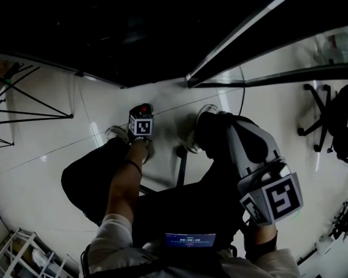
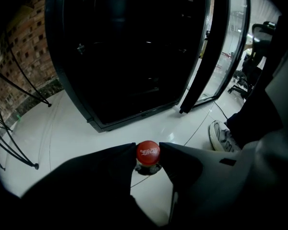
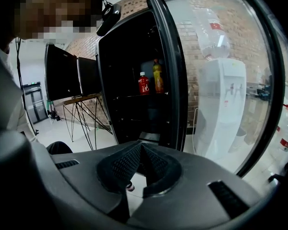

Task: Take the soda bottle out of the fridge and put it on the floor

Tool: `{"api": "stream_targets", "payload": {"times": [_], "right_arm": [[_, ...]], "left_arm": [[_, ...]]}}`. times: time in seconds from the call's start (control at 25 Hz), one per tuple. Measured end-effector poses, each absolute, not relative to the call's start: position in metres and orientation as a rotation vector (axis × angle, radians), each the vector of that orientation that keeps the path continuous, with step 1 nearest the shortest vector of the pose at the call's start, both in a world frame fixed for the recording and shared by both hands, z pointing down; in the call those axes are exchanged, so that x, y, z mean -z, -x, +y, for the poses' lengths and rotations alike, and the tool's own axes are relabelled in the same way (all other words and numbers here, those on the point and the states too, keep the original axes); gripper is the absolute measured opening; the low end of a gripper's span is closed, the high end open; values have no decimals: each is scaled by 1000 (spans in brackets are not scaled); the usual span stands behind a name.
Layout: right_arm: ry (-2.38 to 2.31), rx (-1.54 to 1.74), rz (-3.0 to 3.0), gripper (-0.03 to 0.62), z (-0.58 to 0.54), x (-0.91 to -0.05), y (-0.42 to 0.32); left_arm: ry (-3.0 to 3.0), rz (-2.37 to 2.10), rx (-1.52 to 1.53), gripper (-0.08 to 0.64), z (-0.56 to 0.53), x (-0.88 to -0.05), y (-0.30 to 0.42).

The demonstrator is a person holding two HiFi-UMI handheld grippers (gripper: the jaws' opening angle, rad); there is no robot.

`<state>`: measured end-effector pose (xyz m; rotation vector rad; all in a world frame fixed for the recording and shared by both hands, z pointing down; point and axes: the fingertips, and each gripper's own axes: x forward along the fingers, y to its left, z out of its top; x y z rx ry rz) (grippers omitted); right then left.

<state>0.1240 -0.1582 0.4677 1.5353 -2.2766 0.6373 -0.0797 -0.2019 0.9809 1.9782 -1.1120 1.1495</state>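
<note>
Over the floor [image 2: 77, 138], the left tool [image 2: 148, 148] pinches the bottle [image 2: 148, 154] at its cap, a likely heavy, slippery hold; the right tool [image 3: 141, 152] is pressed together.

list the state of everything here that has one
soda bottle: cap on, upright, held at the cap above the floor; touching it or not, cannot tell
left gripper: shut on the soda bottle's cap
right gripper: shut, nothing in it
fridge door: open
bottles on the fridge shelf: two, upright
</note>
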Motion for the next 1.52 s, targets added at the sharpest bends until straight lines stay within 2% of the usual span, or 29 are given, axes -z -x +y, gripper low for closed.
{"api": "stream_targets", "payload": {"times": [0.84,1.28,1.36,1.52], "right_arm": [[-1526,-625,-2290,6,-157,-465,-122],[-1517,-603,-2324,8,-164,-470,-123],[-1518,-614,-2332,8,-163,-469,-121],[-1506,-609,-2354,7,-160,-465,-114]], "left_arm": [[-1982,-1104,-1195,172,-194,-991,73],[-1970,-1214,-965,194,-191,-924,85],[-1948,-1266,-899,157,-191,-907,91],[-1978,-1392,-741,11,-207,-850,98]]}}
